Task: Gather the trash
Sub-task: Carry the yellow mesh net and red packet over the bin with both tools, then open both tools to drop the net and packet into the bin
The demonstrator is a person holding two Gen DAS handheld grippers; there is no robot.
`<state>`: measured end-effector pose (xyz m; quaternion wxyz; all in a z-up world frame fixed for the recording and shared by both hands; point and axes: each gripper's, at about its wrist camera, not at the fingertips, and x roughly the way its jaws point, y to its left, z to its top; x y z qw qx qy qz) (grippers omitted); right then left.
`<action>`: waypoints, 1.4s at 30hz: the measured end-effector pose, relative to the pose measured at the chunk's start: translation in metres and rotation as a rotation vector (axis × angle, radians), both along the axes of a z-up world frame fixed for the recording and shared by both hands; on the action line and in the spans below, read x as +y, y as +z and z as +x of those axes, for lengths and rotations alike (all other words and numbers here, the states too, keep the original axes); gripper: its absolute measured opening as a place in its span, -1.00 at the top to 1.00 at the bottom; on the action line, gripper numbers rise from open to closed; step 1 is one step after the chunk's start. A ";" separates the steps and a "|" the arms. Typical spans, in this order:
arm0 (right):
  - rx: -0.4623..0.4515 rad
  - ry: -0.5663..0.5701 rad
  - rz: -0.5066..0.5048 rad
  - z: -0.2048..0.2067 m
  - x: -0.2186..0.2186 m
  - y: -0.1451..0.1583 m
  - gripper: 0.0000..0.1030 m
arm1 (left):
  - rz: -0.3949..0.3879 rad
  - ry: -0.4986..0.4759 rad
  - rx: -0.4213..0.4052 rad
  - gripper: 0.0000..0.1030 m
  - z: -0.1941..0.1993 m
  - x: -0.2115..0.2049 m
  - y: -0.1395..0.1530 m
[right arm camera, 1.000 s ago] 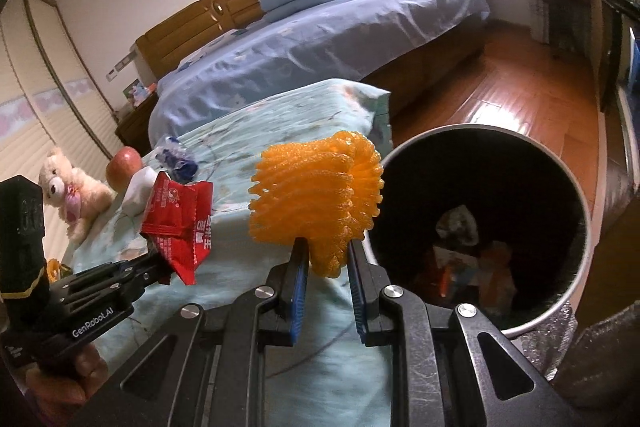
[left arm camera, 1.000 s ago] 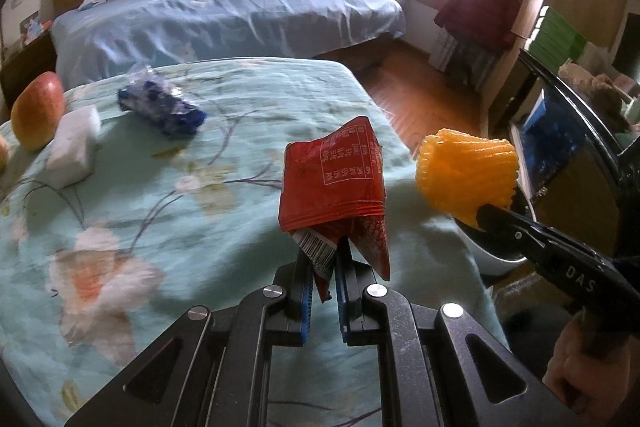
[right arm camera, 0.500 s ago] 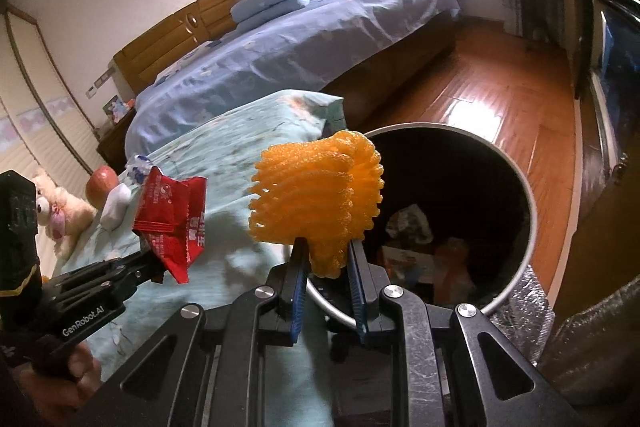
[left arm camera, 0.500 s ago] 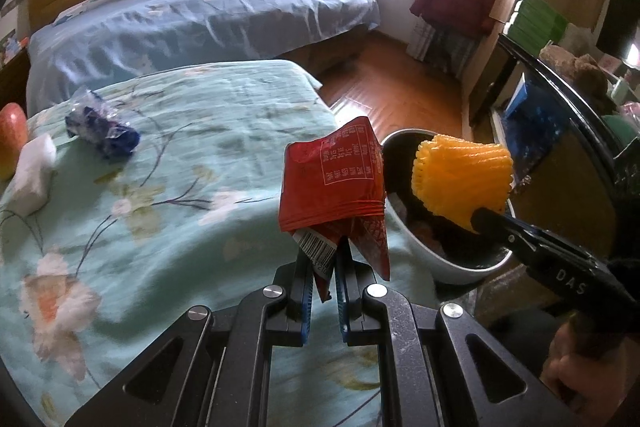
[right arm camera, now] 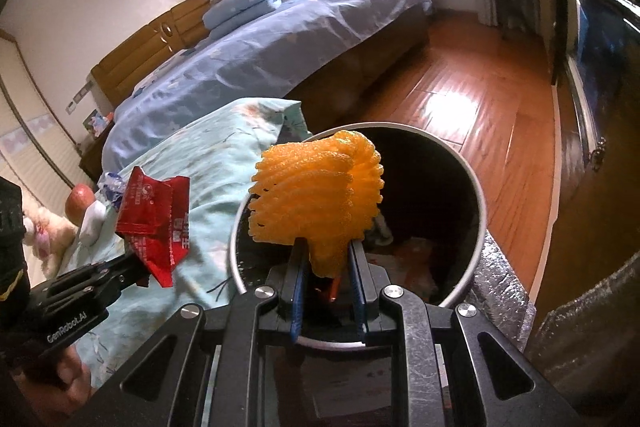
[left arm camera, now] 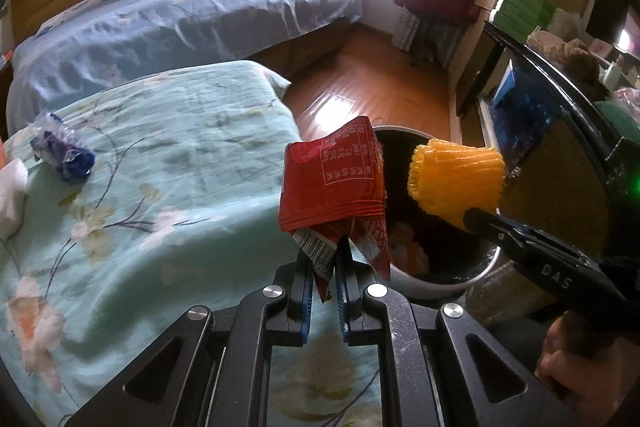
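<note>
**A:** Where's the trash at this point?

**B:** Both pieces are in the air. The red wrapper (left arm camera: pixel 332 183) is pinched at its bottom corner by the left gripper (left arm camera: pixel 323 291), at the bed's edge beside the bin's near rim. The orange foam net (right arm camera: pixel 316 195) is clamped at its lower end by the right gripper (right arm camera: pixel 328 291), right above the mouth of the trash bin (right arm camera: pixel 478 187).

**A:** How will they handle?

**B:** Both look very light. The wrapper is thin, crinkly foil, probably slick, so a pinch across a folded edge, as here, seems the safest hold. The net is soft and springy; it squashes between the fingers and should drop freely once they part, though its mesh could snag on a pad.

**A:** Anything left behind?

**B:** A blue-and-clear wrapper (left arm camera: pixel 60 157) lies on the floral blanket (left arm camera: pixel 168 147), with a white tissue wad (left arm camera: pixel 10 195) near it, well apart from the bin. An apple (right arm camera: pixel 78 203) sits further back; I'd judge that isn't trash. The bin already holds some scraps.
</note>
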<state>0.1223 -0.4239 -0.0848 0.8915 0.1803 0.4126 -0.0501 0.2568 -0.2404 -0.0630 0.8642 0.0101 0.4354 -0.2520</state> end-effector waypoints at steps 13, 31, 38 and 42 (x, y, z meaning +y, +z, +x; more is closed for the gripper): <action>0.017 -0.019 -0.027 0.004 -0.019 0.001 0.61 | 0.015 -0.033 0.012 0.82 0.015 -0.030 -0.005; 0.055 -0.023 -0.034 0.017 -0.030 -0.002 0.59 | 0.027 -0.055 0.042 0.77 0.027 -0.057 -0.014; 0.061 -0.028 -0.028 0.018 -0.032 -0.004 0.51 | 0.023 -0.057 0.046 0.63 0.028 -0.060 -0.013; 0.057 -0.039 -0.009 0.018 -0.035 -0.003 0.33 | 0.020 -0.055 0.035 0.42 0.026 -0.057 -0.012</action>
